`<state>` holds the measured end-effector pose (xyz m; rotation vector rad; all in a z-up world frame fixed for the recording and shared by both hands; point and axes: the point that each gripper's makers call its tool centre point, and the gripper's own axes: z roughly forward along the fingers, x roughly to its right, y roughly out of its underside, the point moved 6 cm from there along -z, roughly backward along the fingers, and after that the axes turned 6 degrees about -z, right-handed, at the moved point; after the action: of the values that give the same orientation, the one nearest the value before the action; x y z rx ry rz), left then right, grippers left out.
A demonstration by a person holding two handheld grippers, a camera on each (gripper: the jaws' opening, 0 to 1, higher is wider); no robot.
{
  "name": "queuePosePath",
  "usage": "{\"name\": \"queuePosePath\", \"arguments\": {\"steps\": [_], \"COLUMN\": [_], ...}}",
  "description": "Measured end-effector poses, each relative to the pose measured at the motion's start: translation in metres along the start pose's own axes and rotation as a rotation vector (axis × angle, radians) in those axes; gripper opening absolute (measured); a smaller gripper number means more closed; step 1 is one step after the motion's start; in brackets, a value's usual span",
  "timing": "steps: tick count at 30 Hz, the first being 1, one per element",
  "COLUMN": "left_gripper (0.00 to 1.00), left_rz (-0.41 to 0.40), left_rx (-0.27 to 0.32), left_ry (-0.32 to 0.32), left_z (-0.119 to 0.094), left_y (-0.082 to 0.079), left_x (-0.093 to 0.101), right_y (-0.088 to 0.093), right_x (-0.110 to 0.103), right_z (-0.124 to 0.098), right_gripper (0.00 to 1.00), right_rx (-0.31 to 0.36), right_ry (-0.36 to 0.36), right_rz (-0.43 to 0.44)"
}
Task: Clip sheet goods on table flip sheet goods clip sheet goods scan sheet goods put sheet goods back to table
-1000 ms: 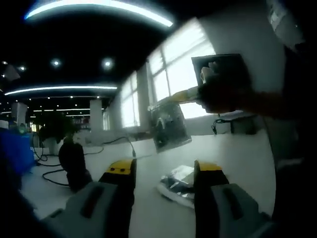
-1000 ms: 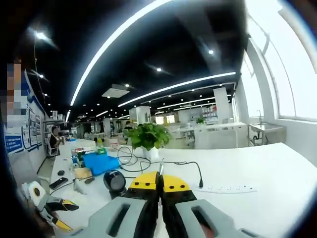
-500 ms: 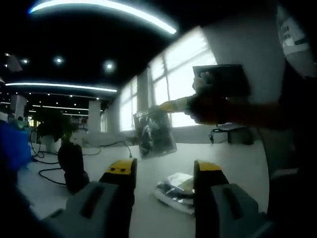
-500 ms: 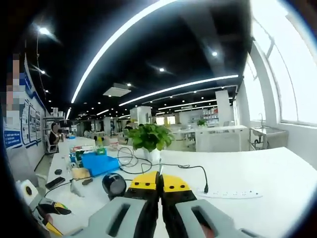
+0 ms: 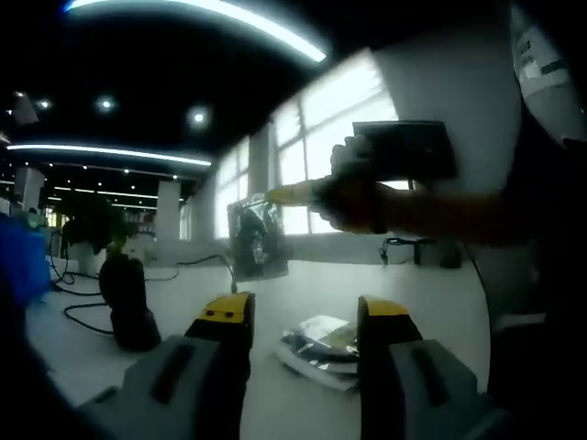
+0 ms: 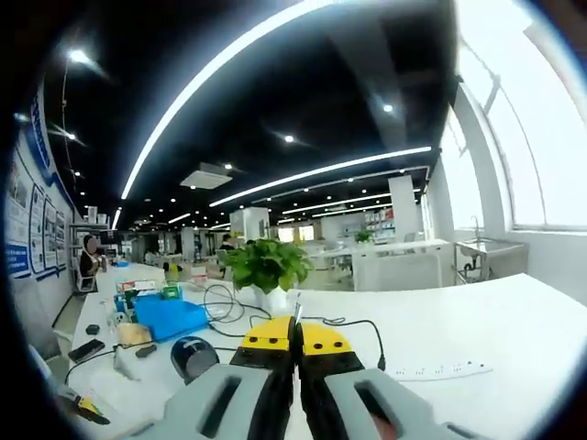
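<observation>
Right tongs point(image 5: 275, 194) pinch a clear sheet bag point(image 5: 257, 240) by its top edge and hold it in the air above the table point(image 5: 413, 284); in the left gripper view it has drifted leftward over the last second and turned more edge-on, so the flip or carry toward the scanner point(image 5: 124, 298) looks underway. In the right gripper view the right tongs point(image 6: 295, 332) are pressed together, with a thin sliver of the bag rising between the tips. Left tongs point(image 5: 301, 316) are spread and empty, low over the table. A pile of more bags point(image 5: 321, 344) lies on the table between the left jaws. A blue bin point(image 6: 165, 316) sits by the plant point(image 6: 266, 266); contents can't be made out.
</observation>
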<state>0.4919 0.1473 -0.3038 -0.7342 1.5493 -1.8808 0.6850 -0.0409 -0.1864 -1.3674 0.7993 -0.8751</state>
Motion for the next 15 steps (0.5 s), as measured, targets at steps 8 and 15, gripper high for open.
{"name": "queuePosePath", "arguments": {"steps": [8,15], "left_gripper": [0.37,0.37], "left_rz": [-0.036,-0.025], "left_rx": [-0.002,-0.001], "left_ry": [-0.005,-0.026], "left_z": [-0.003,-0.004], "left_y": [0.007,0.006], "left_x": [-0.007,-0.018], "right_y": [0.015,0.016], "right_x": [0.0,-0.001], "right_z": [0.018,0.026], "right_gripper": [0.0,0.0], "right_rx": [0.014,0.054], "right_ry": [0.068,0.111], "right_rz": [0.019,0.004]}}
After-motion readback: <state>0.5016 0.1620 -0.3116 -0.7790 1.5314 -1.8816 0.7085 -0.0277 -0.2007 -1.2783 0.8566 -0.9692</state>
